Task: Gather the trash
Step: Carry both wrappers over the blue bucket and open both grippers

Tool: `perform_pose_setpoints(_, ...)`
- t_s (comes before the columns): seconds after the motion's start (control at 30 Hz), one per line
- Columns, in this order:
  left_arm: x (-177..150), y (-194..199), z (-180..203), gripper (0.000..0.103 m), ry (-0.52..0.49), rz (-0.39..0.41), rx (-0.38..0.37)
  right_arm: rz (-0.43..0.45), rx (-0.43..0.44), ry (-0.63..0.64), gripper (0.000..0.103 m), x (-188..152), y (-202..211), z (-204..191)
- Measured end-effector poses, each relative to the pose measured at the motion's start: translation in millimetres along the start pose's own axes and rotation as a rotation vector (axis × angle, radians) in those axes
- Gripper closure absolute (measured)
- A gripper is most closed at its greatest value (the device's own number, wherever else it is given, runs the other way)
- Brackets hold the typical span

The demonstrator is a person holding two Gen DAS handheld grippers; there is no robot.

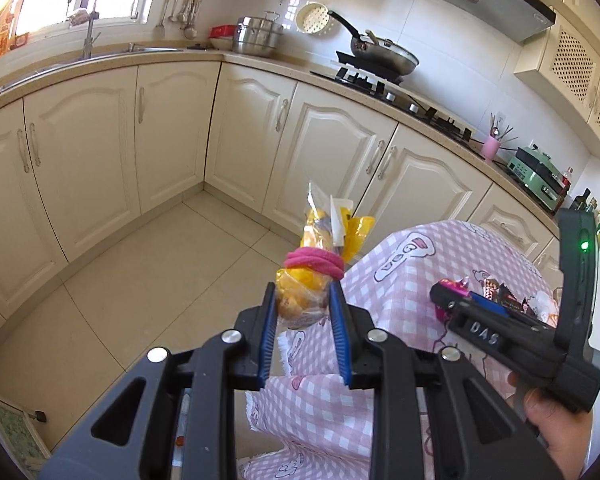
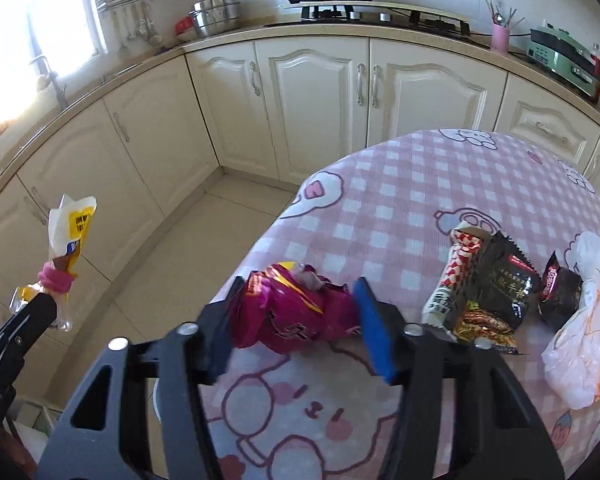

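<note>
Here, left gripper (image 1: pixel 303 308) clamped on a yellow bag (image 1: pixel 315 276) – held off the table's (image 2: pixel 399 184) edge, above the floor (image 1: pixel 140 272). Right gripper (image 2: pixel 296 320) around a magenta wrapper (image 2: pixel 292 308) on the table, grip uncertain. Further right – more wrappers (image 2: pixel 495 292), then cabinets (image 2: pixel 311 96).

Left gripper (image 1: pixel 303 304): matte black plastic frame, triangular cut-outs in each arm, four round silver screw heads in row across linkage. Blue ribbed pads (image 1: pixel 268 340) lining inner faces of black fingers.

Right gripper (image 2: pixel 296 320): same black frame, same silver screws, blue pad on finger at 3 o'clock. In left wrist view, raised letters "DAS" on side of body, upright black bracket at 1 o'clock with small green light. Hand (image 1: pixel 555 424) at 4 o'clock, no sleeve visible.
</note>
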State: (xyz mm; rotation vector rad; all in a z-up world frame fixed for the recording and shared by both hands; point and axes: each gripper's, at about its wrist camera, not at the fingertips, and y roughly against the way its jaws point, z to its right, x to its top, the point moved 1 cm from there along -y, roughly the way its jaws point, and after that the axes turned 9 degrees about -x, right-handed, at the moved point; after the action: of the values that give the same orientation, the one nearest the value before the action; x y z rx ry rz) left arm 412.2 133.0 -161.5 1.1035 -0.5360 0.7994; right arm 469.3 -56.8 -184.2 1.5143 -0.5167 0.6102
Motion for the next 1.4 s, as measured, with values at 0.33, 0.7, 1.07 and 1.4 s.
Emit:
perform_pose_setpoints(0.33,-15.5,25.9,-12.9,0.078,0.032,-0.003,-0.01,0.081,0.121,0.045,0.055,-23.3,58.9,-23.4)
perform_pose_setpoints(0.7,-58.0,76.6,-77.4,0.078,0.113,-0.046,0.104,0.003,0.282,0.176,0.055,-61.9,66.5,-110.1)
perform_pose_setpoints(1.07,-86.4,75.9,-144.0,0.078,0.201,-0.154,0.183,-0.122,0.35,0.237,0.055,-101.6,34.0,-166.9)
perform_pose_setpoints(1.4,-87.1,52.5,-161.9,0.076,0.237,-0.175,0.168,-0.165,0.348,0.224,0.055,-105.2,12.2,-172.8)
